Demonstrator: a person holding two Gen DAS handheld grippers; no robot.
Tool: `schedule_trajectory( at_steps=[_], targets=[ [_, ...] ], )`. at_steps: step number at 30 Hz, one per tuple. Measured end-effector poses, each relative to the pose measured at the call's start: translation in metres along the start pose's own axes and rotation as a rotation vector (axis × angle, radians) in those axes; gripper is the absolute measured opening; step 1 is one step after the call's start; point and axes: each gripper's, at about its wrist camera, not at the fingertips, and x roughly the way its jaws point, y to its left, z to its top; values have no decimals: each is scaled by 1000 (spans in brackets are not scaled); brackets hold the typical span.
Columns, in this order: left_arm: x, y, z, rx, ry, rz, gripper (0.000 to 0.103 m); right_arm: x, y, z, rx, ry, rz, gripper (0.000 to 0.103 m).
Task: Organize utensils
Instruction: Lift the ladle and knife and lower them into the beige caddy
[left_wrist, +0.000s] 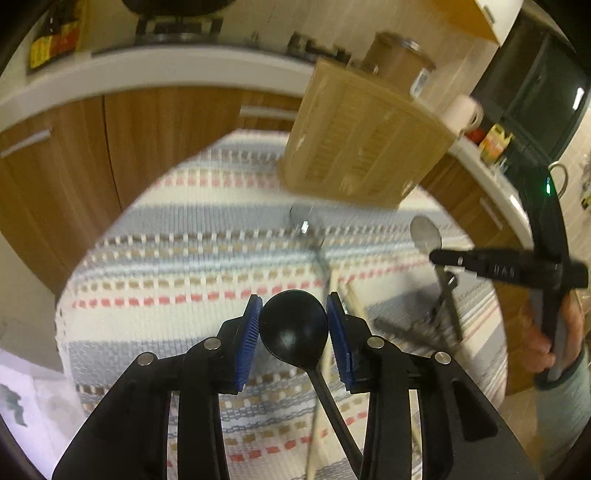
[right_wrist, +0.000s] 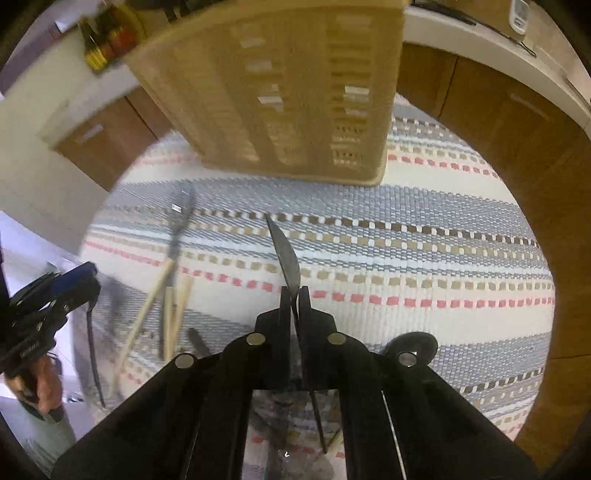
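Observation:
My left gripper (left_wrist: 294, 298) is shut on a black plastic spoon (left_wrist: 293, 332). Its blue pads (left_wrist: 251, 325) press both sides of the bowl, and the handle hangs down toward me. My right gripper (right_wrist: 294, 295) is shut on a metal spoon (right_wrist: 285, 251), seen edge-on and sticking out forward. In the left wrist view the right gripper (left_wrist: 439, 257) holds that metal spoon (left_wrist: 426, 230) above the cloth at the right. The left gripper (right_wrist: 74, 288) shows at the left edge of the right wrist view. A beige slotted utensil basket (left_wrist: 365, 136) (right_wrist: 295, 92) stands beyond both grippers.
A striped woven cloth (left_wrist: 184, 258) covers the table. On it lie another metal spoon (right_wrist: 181, 218) (left_wrist: 304, 225), wooden chopsticks (right_wrist: 166, 306) and a black round utensil (right_wrist: 413, 345) near my right gripper. Wooden cabinets (left_wrist: 155, 140) and a white counter (left_wrist: 166, 70) ring the table.

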Motion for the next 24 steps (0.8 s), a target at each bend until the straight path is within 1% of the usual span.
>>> schedule_trajectory(
  at_steps=[5,7,9,10,13,15,18,19,22,24],
  targets=[
    [-33,-20,16,49,-141,29,34,-57,4,-14,-31,-167,110,3],
    [-48,-31,23,80,-201,53,34,-65,14,-5,-44,-232,143,3],
    [-60,-43,34,114,-271,74,34,-87,16,-2,-58,-312,183,3],
    [-65,-50,40,125,-302,83,34,-90,22,4,-61,-337,195,3],
    [-81,-63,57,159,-403,110,34,-119,20,18,-71,-436,235,3],
    [-90,-73,73,183,-476,126,34,-131,23,29,-79,-488,249,3],
    [-96,-84,97,190,-552,125,34,-150,28,48,-87,-569,267,3],
    [-96,-86,109,188,-578,116,34,-156,25,57,-82,-599,266,3],
    [-88,-98,134,199,-641,142,34,-169,14,80,-68,-663,269,3],
    [-80,-103,150,206,-695,153,34,-175,3,92,-56,-704,254,3]
  ],
)
